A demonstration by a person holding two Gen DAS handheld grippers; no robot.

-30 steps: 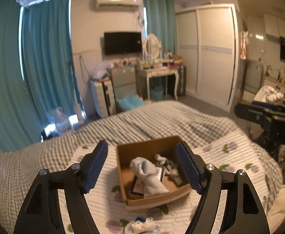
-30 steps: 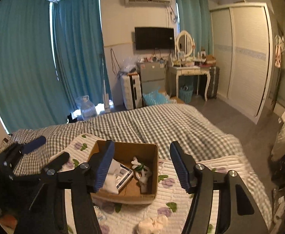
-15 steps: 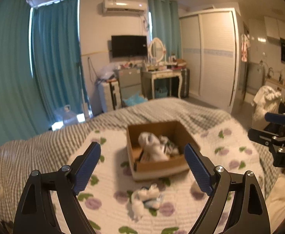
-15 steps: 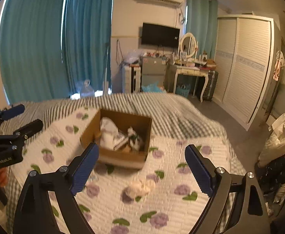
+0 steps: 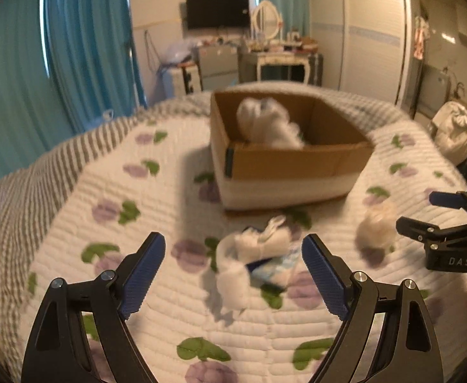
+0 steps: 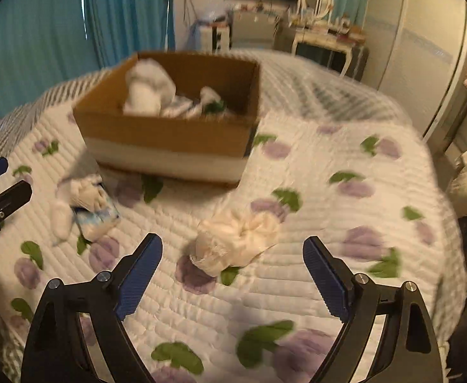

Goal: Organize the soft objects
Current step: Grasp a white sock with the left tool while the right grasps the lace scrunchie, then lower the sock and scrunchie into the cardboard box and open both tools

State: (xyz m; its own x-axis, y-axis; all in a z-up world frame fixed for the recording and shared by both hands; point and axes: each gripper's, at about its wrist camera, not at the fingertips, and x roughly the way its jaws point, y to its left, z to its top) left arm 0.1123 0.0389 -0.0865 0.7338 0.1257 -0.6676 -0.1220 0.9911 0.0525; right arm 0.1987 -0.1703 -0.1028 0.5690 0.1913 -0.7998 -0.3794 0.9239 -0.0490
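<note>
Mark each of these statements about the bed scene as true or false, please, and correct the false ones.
1. Both grippers are open and hold nothing. True: the left gripper and the right gripper hover with jaws wide apart.
2. The cardboard box is empty. False: white soft items lie inside it.
3. A cream cloth bundle lies on the quilt ahead of the right gripper. True.
4. The white and blue bundle is already in the box. False: it lies on the quilt, in front of the box, ahead of the left gripper.
5. The box stands on the floor. False: it stands on the bed's quilt.
</note>
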